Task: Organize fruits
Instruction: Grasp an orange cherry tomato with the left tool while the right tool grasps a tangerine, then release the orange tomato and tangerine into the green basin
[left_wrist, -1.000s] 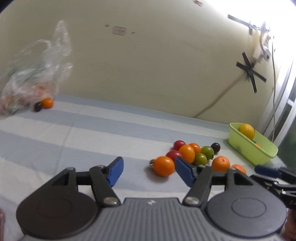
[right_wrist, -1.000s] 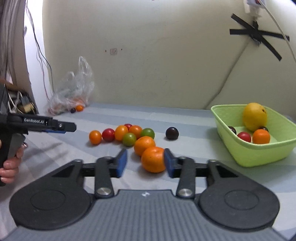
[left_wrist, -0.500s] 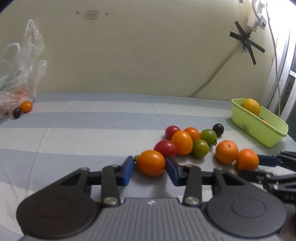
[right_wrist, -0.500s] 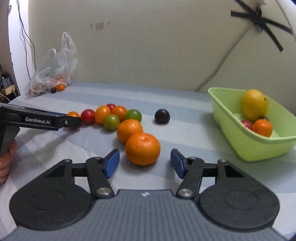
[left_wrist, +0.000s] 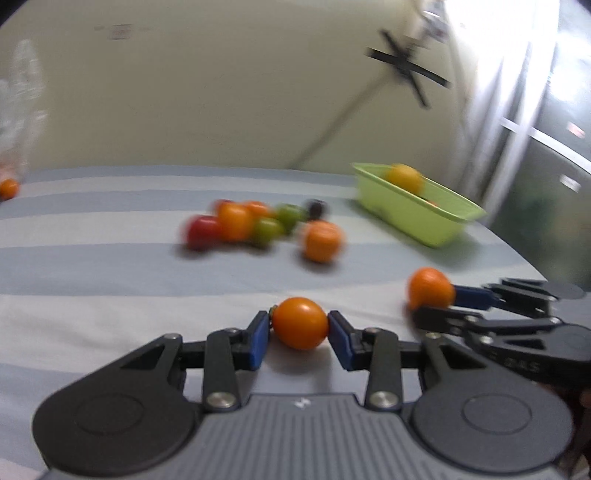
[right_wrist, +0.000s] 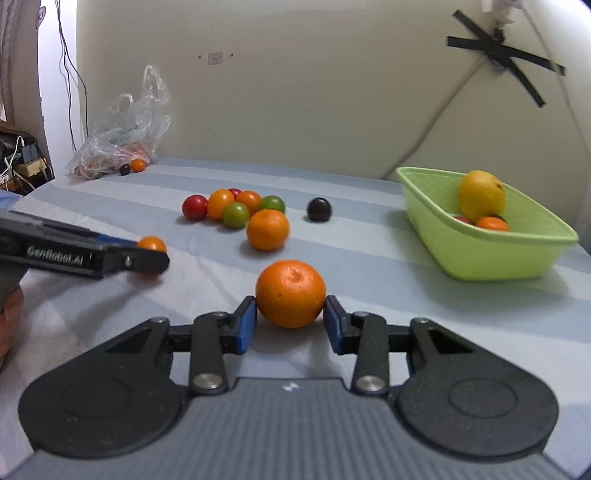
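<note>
An orange tomato (left_wrist: 300, 323) sits between the blue pads of my left gripper (left_wrist: 298, 332). The jaws are closing and both pads touch it. The right wrist view shows the same tomato (right_wrist: 151, 244) at the tip of the left gripper (right_wrist: 155, 258). My right gripper (right_wrist: 290, 314) is closing on a mandarin (right_wrist: 290, 293), pads against its sides; the blurred left wrist view shows that mandarin (left_wrist: 428, 290) too. Beyond lie a second mandarin (right_wrist: 267, 229), a cluster of red, orange and green tomatoes (right_wrist: 221, 206) and a dark fruit (right_wrist: 319, 209). The green basket (right_wrist: 480, 254) holds a yellow fruit (right_wrist: 481, 195) and smaller ones.
A crumpled plastic bag (right_wrist: 125, 125) lies at the far left by the wall, with a dark and an orange fruit (right_wrist: 138, 164) beside it. The striped cloth (right_wrist: 369, 258) covers the surface. A person's hand (right_wrist: 9, 317) holds the left gripper. Cables hang on the wall.
My left gripper shut on the orange tomato and carried it away from the cluster, toward the camera. The right jaws came in from wide apart onto the mandarin's sides.
</note>
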